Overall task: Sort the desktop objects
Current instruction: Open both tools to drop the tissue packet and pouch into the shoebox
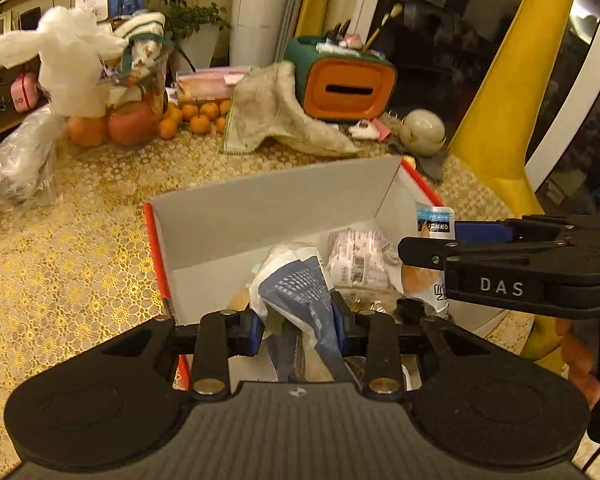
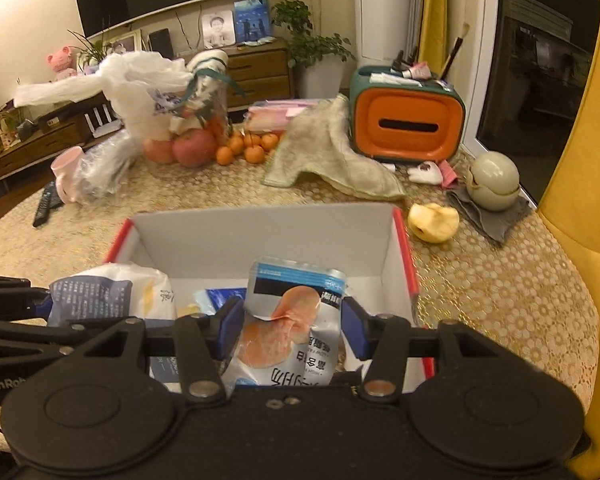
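A cardboard box (image 1: 260,200), white inside and red outside, stands open on the table, and both grippers hang over it. My left gripper (image 1: 298,326) is shut on a blue-and-white snack bag (image 1: 296,288). My right gripper (image 2: 290,328) is shut on a clear packet (image 2: 288,312) with a light-blue top and an orange-pink food picture. From the left wrist view the right gripper (image 1: 432,236) reaches in from the right with that packet (image 1: 434,220). The right wrist view shows the left gripper (image 2: 40,308) at the left edge with its bag (image 2: 100,296). A purple-and-white packet (image 1: 356,256) lies in the box (image 2: 260,236).
A bitten apple (image 2: 434,222) lies right of the box. Behind it are a crumpled cloth (image 2: 332,152), an orange-and-green tissue box (image 2: 406,124), a round pot (image 2: 494,178) on a grey cloth, apples and small oranges (image 2: 244,148), plastic bags, a pink mug (image 2: 66,172) and a remote (image 2: 46,204). A yellow chair (image 2: 580,160) stands at the right.
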Demonstrator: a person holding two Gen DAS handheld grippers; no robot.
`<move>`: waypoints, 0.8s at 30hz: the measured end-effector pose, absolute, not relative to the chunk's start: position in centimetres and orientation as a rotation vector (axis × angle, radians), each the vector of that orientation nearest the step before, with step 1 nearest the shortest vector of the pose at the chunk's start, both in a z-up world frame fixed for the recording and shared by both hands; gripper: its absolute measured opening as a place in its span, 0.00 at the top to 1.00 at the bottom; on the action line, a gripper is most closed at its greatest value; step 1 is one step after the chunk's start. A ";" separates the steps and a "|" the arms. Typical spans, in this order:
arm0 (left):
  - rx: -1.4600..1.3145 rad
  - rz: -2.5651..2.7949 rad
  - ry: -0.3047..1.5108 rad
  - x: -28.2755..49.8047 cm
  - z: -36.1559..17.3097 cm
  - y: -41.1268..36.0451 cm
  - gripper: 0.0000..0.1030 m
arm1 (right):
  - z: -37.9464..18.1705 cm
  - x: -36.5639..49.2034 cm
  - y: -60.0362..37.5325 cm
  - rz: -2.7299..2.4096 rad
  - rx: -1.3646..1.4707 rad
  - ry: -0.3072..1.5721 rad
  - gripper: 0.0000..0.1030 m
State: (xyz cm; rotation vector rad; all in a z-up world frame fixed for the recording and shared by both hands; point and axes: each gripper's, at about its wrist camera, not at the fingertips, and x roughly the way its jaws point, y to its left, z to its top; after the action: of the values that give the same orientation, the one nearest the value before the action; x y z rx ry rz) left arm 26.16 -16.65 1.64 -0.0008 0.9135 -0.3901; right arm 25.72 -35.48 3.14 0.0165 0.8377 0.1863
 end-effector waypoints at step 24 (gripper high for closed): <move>0.094 -0.396 0.999 27.9 -2.6 -17.8 0.50 | -1.4 27.1 -35.1 0.215 0.007 0.964 0.39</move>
State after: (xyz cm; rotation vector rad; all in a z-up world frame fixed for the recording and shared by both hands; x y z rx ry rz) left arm 27.89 -17.78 -2.60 0.0943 0.9993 -0.3955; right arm 27.06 -35.06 -1.38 0.0072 0.9642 0.2155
